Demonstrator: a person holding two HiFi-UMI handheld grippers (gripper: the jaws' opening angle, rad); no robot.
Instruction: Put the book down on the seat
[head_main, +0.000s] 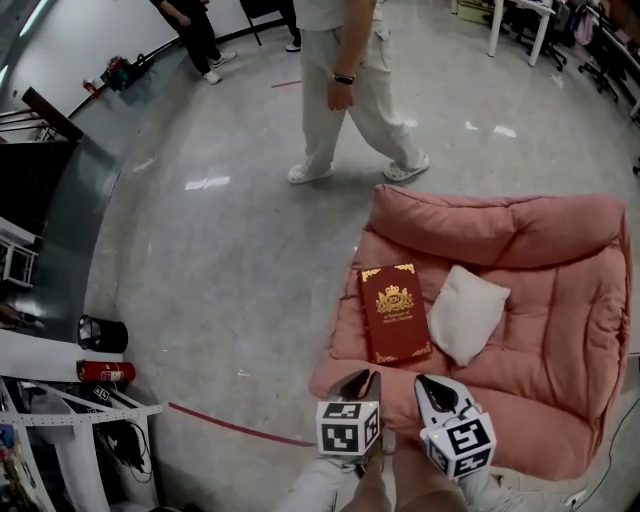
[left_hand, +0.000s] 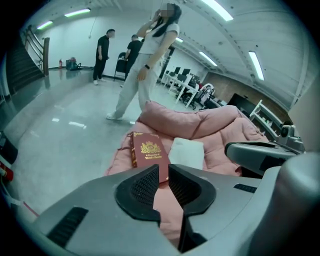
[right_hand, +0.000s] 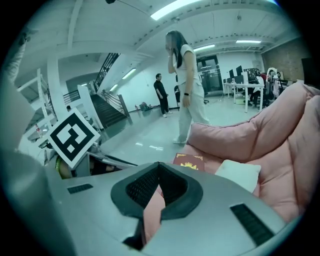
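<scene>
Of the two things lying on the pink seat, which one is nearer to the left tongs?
The dark red book with the gold crest; the white pillow lies farther right.

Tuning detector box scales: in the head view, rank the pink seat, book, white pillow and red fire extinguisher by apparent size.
1. pink seat, by far the largest.
2-3. book and white pillow: look about alike, so not ranked.
4. red fire extinguisher, smallest.

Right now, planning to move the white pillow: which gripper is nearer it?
Right. The right gripper is just short of the white pillow; the left gripper is farther left, short of the red book.
</scene>
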